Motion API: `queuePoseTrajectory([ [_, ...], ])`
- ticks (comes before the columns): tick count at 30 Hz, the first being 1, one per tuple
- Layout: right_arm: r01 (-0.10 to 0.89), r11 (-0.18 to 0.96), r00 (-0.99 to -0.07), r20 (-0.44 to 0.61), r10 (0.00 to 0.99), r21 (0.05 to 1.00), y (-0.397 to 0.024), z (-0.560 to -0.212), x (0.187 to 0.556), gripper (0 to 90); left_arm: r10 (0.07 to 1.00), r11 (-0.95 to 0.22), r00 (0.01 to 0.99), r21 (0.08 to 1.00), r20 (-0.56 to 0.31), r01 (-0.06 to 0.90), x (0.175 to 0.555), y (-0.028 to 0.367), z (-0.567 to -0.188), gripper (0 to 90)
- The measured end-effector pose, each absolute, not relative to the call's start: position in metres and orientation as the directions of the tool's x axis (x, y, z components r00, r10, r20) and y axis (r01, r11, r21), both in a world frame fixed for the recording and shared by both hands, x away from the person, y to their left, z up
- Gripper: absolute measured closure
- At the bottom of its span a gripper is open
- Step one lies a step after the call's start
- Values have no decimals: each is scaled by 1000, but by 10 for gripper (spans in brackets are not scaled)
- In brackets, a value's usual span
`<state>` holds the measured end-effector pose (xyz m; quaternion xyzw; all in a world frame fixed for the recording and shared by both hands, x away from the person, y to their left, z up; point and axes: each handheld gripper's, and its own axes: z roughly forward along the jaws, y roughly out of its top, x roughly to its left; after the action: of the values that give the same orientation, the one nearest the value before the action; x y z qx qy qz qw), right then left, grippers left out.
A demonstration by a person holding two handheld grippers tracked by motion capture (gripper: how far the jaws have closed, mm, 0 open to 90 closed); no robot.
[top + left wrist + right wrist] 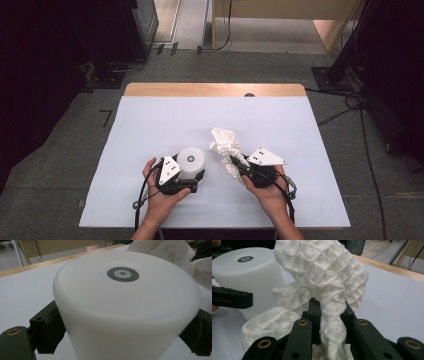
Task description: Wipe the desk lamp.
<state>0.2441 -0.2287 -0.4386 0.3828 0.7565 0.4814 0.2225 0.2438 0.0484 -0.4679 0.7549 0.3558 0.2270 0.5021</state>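
white cloth [324, 277] in right gripper [330, 315], cylinder [125, 305] in left gripper [192, 176]

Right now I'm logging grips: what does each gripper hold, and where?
The left gripper clamps the white cylinder by its side wall. The right gripper pinches a twisted fold of the white waffle cloth.

A wooden table [215, 89] is covered almost entirely by a white sheet [165, 125], leaving a strip of bare wood along its far edge. On the sheet, near the front, a white cylinder [191, 161] stands upright, with a crumpled white cloth [225, 142] just beside it.
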Motion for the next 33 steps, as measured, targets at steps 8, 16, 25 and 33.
queuePoseTrajectory([
  [8,366,235,-599,35,800,900,-230,-440,245,763,867,-211,498,914,11,347,233,28,-468,70],
  [16,355,239,-601,25,799,904,-229,-440,245,762,838,-223,546,908,-7,354,239,36,-466,84],
  [25,293,200,-651,42,758,935,-221,-428,236,732,566,-148,767,879,-301,453,262,62,-461,85],
  [33,252,135,-671,73,738,958,-211,-420,226,776,462,-200,827,871,-320,449,257,47,-459,85],
])
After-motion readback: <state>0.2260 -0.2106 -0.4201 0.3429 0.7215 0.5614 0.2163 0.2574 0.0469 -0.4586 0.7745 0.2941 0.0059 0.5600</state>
